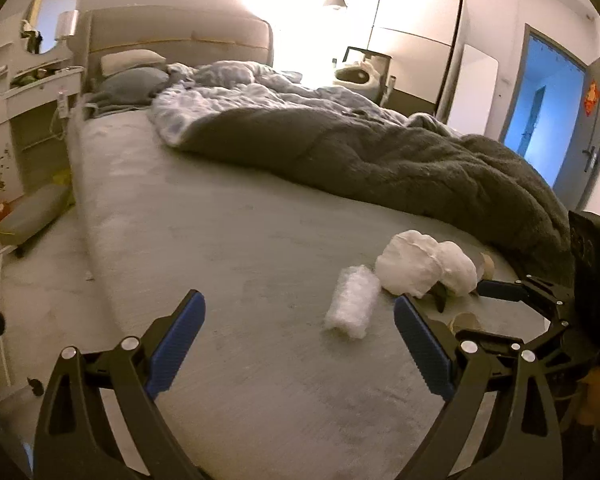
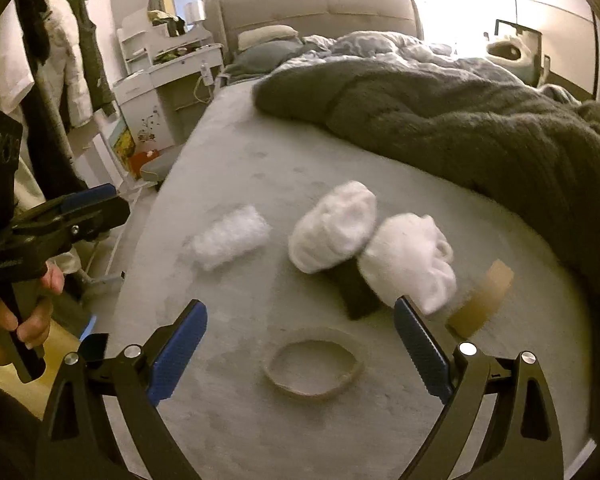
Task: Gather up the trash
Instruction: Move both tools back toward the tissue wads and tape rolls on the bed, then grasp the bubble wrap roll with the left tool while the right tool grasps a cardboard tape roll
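Trash lies on the grey bed sheet: a bubble-wrap roll, two crumpled white wads, a small black item between them, a flat brown ring and a brown cardboard tube. My right gripper is open just above the ring and holds nothing. The left wrist view shows my left gripper open and empty, with the bubble-wrap roll just beyond its right finger and the wads farther right. The right gripper reaches in beside the wads.
A dark fuzzy blanket is piled along the right half of the bed, close behind the trash. A white dressing table and padded stool stand left of the bed. Coats hang at left. An open door is at far right.
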Available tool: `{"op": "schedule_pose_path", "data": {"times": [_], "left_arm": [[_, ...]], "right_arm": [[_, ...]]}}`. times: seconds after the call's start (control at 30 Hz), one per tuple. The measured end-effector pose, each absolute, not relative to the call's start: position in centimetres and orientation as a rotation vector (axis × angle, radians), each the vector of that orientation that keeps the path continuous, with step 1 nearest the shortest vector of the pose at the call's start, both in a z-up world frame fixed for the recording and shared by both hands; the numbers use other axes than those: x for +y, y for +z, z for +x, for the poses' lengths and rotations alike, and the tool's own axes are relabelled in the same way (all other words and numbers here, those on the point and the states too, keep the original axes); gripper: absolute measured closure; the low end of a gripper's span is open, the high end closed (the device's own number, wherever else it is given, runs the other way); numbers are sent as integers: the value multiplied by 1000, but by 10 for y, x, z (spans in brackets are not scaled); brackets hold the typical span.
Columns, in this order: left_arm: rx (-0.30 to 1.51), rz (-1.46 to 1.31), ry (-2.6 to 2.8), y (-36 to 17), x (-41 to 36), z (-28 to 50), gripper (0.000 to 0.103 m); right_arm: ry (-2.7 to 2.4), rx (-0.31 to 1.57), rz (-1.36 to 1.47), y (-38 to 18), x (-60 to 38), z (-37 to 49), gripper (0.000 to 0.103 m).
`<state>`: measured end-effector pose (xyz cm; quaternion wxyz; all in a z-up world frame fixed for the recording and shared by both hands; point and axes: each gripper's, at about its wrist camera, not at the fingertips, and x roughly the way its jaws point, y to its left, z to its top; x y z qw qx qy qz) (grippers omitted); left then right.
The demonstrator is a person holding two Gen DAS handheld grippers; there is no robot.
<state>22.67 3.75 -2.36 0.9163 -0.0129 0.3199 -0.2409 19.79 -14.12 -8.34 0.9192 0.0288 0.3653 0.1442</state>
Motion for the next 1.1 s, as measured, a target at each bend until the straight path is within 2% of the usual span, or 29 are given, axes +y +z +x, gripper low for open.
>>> {"op": "schedule_pose_path", "data": {"times": [0.3, 0.5, 0.7, 0.83, 0.97, 1.1], "left_arm": [[721, -8, -564, -49, 3, 249, 8], [761, 26, -589, -66, -19, 261, 16], [785, 26, -605, -73, -33, 270, 29], [810, 59, -600, -79, -44, 272, 47], [814, 77, -583, -81, -48, 271, 59], [818, 66, -573, -77, -46, 270, 62]], "right_arm": [[310, 801, 108, -99, -155, 199, 8], [332, 808, 111, -101, -157, 197, 8], [369, 808, 119, -102, -158, 192, 8], [378, 822, 119, -109, -158, 192, 8], [366, 823, 103, -110, -155, 192, 21], [354, 822, 62, -110, -149, 193, 31]]}}
